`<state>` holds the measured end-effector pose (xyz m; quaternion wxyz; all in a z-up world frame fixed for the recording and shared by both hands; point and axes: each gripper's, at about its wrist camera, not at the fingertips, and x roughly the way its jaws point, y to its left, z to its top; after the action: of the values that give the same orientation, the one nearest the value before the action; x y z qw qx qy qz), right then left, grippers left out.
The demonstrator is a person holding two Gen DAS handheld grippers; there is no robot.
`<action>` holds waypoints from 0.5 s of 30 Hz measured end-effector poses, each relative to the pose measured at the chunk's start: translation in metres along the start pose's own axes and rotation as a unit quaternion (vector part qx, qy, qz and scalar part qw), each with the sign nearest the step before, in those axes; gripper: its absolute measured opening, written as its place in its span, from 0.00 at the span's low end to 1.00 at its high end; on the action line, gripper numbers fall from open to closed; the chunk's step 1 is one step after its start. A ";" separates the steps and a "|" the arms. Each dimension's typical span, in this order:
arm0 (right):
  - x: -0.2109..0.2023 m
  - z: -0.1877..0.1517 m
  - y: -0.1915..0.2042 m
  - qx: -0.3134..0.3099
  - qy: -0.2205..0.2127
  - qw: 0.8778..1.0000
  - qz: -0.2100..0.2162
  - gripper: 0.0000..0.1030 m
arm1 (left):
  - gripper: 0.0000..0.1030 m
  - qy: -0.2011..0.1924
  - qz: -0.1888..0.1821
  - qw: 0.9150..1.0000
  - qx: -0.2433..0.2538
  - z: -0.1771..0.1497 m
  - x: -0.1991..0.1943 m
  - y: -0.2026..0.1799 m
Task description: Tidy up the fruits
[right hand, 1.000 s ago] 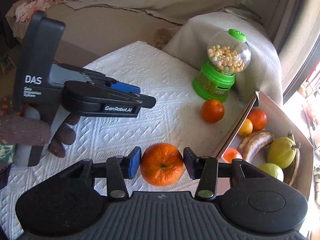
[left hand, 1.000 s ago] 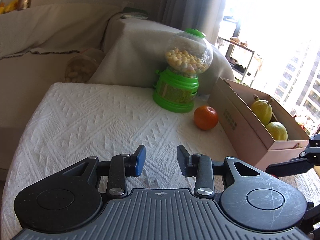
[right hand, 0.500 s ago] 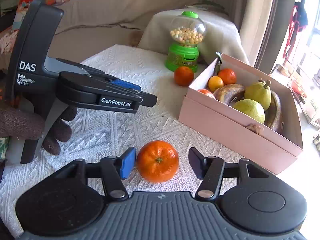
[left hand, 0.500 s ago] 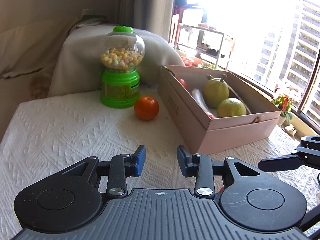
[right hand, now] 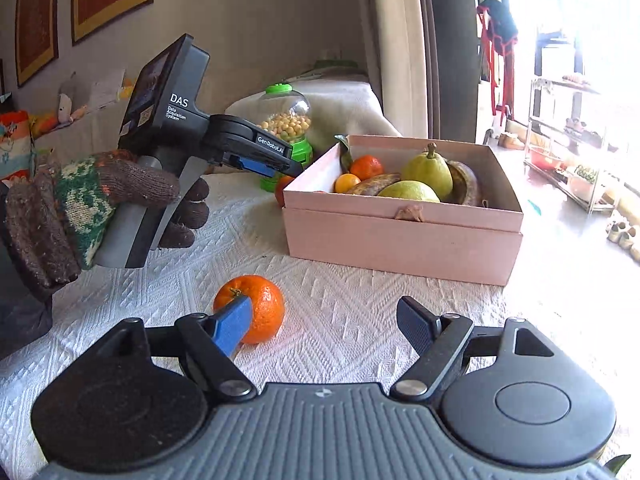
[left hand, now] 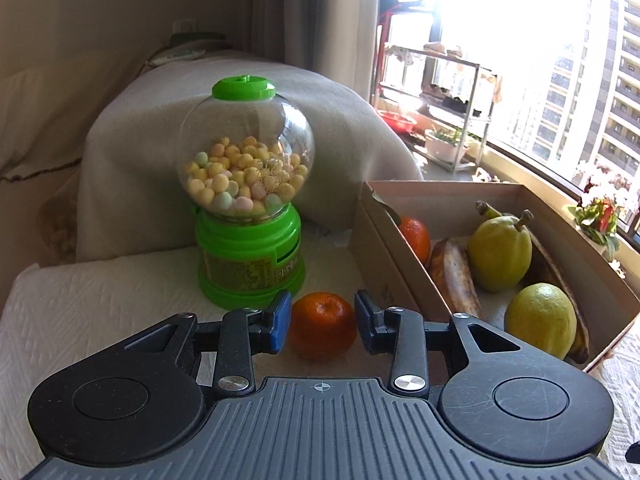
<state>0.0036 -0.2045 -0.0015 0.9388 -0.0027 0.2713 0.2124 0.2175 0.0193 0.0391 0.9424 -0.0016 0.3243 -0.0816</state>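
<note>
Hard daylight pours in through the window [left hand: 532, 40] on the right and burns it out to white glare, leaving the wall [right hand: 256, 28] on the left dim, the white cloth [right hand: 552, 248] washed out near the glass, and straight lines bowing toward the fisheye edges.

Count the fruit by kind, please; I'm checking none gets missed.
Mandarins: 4 (2 on the tablecloth, 2 in the box)
Bananas: 2
Pear: 1
Yellow-green round fruit: 1
Total: 8 clearly visible
</note>
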 end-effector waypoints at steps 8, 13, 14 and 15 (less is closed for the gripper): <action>0.004 -0.006 -0.006 0.022 0.012 1.000 0.003 0.78 | 0.47 0.002 -0.019 1.000 -0.008 -0.008 0.006 0.003; 0.010 -0.006 -0.009 0.030 0.021 0.999 -0.003 0.79 | 0.43 0.010 -0.031 0.999 0.010 -0.015 -0.004 0.001; 0.011 -0.005 -0.010 0.035 0.023 0.999 -0.005 0.79 | 0.43 0.011 -0.030 0.999 0.016 -0.018 -0.009 -0.001; 0.012 -0.005 -0.011 0.038 0.024 0.999 -0.006 0.79 | 0.42 0.012 -0.030 0.999 0.020 -0.022 -0.015 -0.002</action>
<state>0.0147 -0.2108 -0.0130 0.9324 0.0267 0.3021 0.1965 0.1925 0.0210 0.0310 0.9354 0.0081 0.3337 -0.1163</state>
